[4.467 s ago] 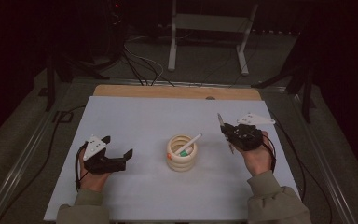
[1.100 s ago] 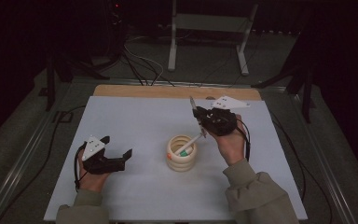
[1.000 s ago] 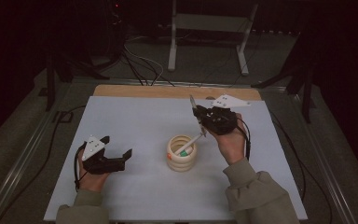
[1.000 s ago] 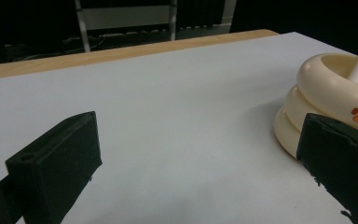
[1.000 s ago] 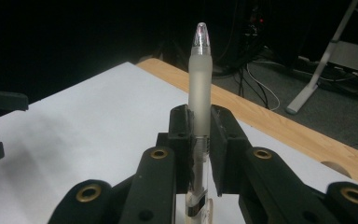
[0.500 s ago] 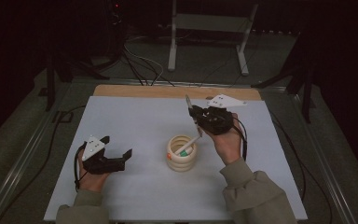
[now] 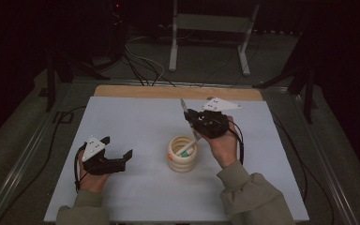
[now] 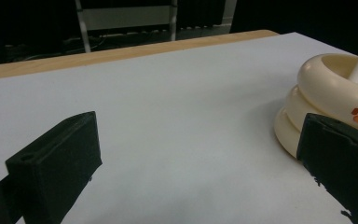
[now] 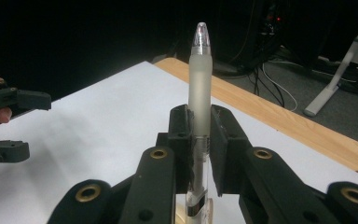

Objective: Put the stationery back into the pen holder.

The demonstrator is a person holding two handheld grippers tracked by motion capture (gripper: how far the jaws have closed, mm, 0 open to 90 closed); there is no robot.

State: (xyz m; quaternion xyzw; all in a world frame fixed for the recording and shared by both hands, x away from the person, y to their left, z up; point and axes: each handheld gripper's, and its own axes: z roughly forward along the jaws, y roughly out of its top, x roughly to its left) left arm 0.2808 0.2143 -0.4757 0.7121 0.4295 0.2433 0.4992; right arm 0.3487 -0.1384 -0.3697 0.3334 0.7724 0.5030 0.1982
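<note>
A frosted pen (image 9: 200,84) is clamped between the fingers of the right gripper (image 7: 191,123), its tip pointing up and away, above the cream ringed holder (image 7: 183,153) that stands mid-surface (image 7: 136,117). A second, green-tipped pen (image 7: 186,146) is seen leaning inside the holder. The left gripper (image 7: 118,151) is held low over the surface, left of the holder, its fingers (image 8: 58,163) spread wide with nothing between them.

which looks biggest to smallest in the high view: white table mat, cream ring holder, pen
1. white table mat
2. cream ring holder
3. pen, clamped in the right hand-held gripper; it is slimmest, though partly hidden, so its length is unsure.
</note>
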